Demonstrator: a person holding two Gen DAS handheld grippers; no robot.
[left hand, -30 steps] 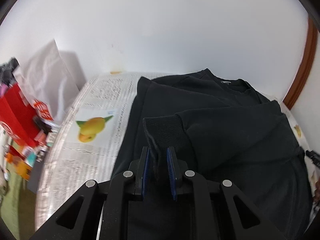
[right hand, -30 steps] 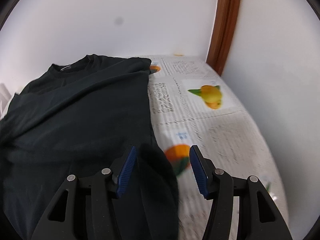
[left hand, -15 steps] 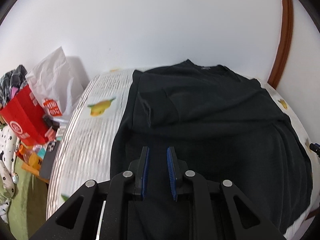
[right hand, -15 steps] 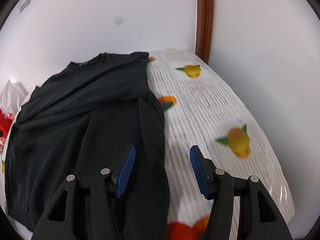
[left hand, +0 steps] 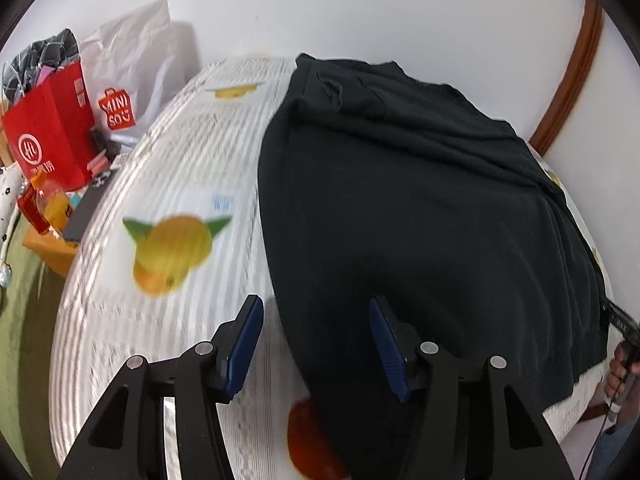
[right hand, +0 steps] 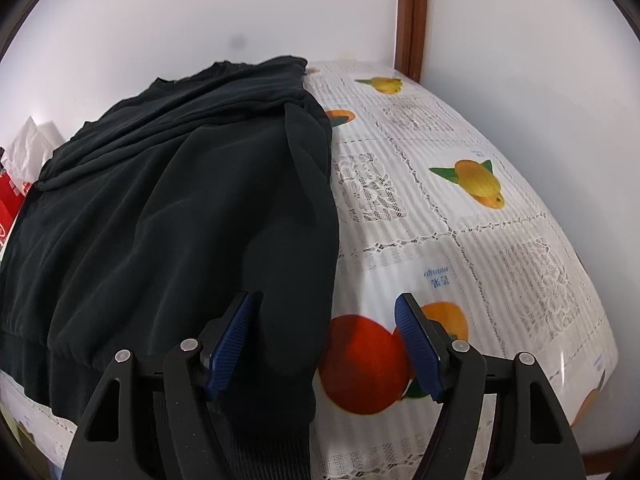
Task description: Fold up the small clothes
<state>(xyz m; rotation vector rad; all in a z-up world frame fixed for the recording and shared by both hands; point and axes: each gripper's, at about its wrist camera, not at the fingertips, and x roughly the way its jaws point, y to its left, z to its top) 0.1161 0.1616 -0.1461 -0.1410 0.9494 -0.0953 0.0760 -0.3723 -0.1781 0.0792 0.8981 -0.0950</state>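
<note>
The black sweater (left hand: 420, 208) (right hand: 168, 216) lies spread over the fruit-print counter (left hand: 168, 208) (right hand: 460, 216), filling centre frame, with the left gripper (left hand: 316, 340) and right gripper (right hand: 328, 344) at bottom, jaws wide, holding nothing.

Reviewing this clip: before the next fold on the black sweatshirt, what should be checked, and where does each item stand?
1. Left gripper open and empty: ok.
2. Right gripper open and empty: ok.
3. Black sweatshirt fully on the tablecloth: not ok, its ribbed hem hangs over the near edge.
4. Left sleeve folded onto the body, cuff lying on top: ok.
5. Right sleeve folded in: not ok, it runs along the side toward the near edge.
6. Fabric smooth: not ok, creases near the collar.
</note>
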